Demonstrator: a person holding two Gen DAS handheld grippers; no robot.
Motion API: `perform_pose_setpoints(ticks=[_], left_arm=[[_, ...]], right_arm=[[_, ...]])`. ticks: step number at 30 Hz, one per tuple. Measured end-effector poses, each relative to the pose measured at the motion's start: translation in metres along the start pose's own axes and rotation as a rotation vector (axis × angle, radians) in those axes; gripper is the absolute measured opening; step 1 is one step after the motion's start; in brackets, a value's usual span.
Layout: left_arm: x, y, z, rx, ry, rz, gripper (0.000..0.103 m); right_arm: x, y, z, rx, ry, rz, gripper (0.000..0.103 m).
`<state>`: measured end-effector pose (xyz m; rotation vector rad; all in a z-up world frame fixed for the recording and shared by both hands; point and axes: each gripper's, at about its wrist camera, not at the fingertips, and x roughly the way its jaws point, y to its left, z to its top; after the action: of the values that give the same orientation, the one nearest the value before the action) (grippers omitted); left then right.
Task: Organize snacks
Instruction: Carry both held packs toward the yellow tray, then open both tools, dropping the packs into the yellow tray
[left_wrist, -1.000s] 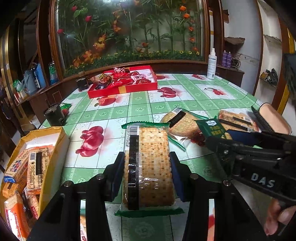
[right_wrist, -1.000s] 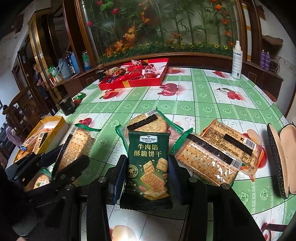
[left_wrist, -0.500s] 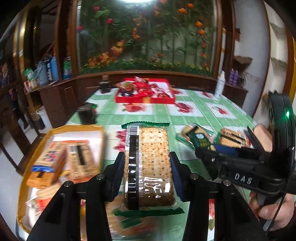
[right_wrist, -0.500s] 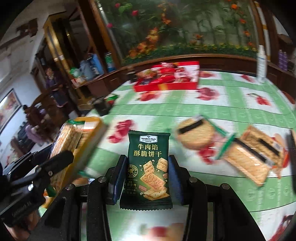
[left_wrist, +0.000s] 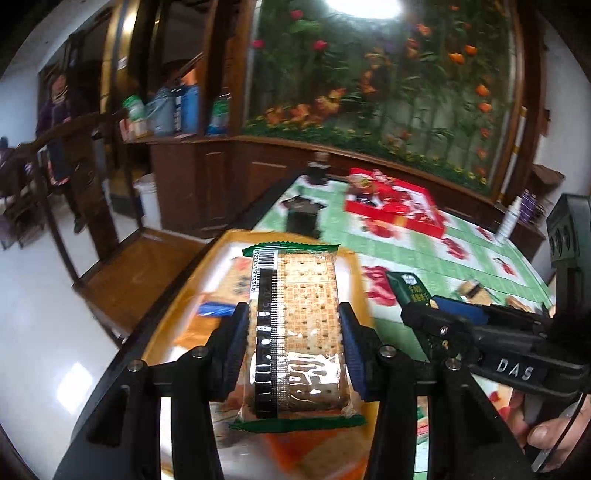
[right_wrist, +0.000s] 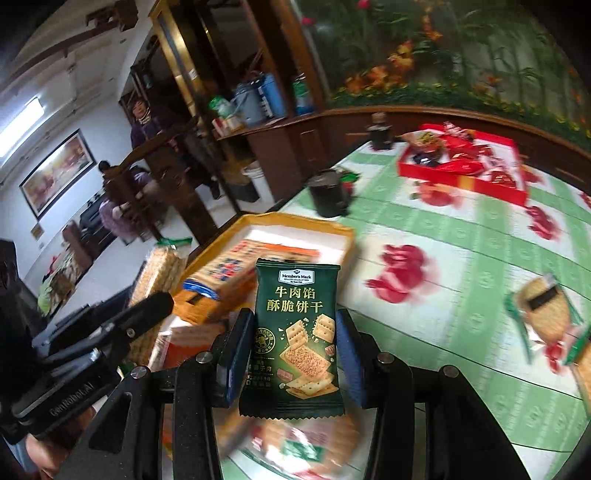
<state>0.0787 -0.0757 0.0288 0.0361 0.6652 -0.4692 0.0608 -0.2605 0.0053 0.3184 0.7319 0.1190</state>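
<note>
My left gripper (left_wrist: 293, 343) is shut on a clear cracker pack (left_wrist: 299, 325) with green ends, held above the yellow box (left_wrist: 177, 306) of snack packs. My right gripper (right_wrist: 291, 350) is shut on a dark green biscuit packet (right_wrist: 295, 332), which hangs over the near end of the same yellow box (right_wrist: 295, 223). In the left wrist view the right gripper (left_wrist: 417, 310) shows at the right with the green packet (left_wrist: 408, 290). In the right wrist view the left gripper (right_wrist: 147, 306) shows at the left with its cracker pack (right_wrist: 159, 273).
A red box (right_wrist: 461, 182) of sweets stands far back on the green checked tablecloth (right_wrist: 461, 251). A black cup (right_wrist: 328, 192) sits beyond the yellow box. Loose cracker packs (right_wrist: 546, 314) lie to the right. The table's left edge drops to a wooden chair (left_wrist: 129, 266).
Both grippers have swung left with their packs, from over the loose packs on the tablecloth to above the yellow box. Both grips are unchanged.
</note>
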Motion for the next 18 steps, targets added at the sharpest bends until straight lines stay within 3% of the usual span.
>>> perform_pose_setpoints(ticks=[11,18], left_arm=[[0.017,0.037,-0.028,-0.034,0.065,0.071,0.046],[0.023,0.041,-0.036,-0.018,0.068,0.104,0.047]], right_arm=[[0.075,0.040,0.021,-0.020,0.095,0.033,0.049],[0.104,0.052,0.031,-0.060,0.112,-0.025,0.049]])
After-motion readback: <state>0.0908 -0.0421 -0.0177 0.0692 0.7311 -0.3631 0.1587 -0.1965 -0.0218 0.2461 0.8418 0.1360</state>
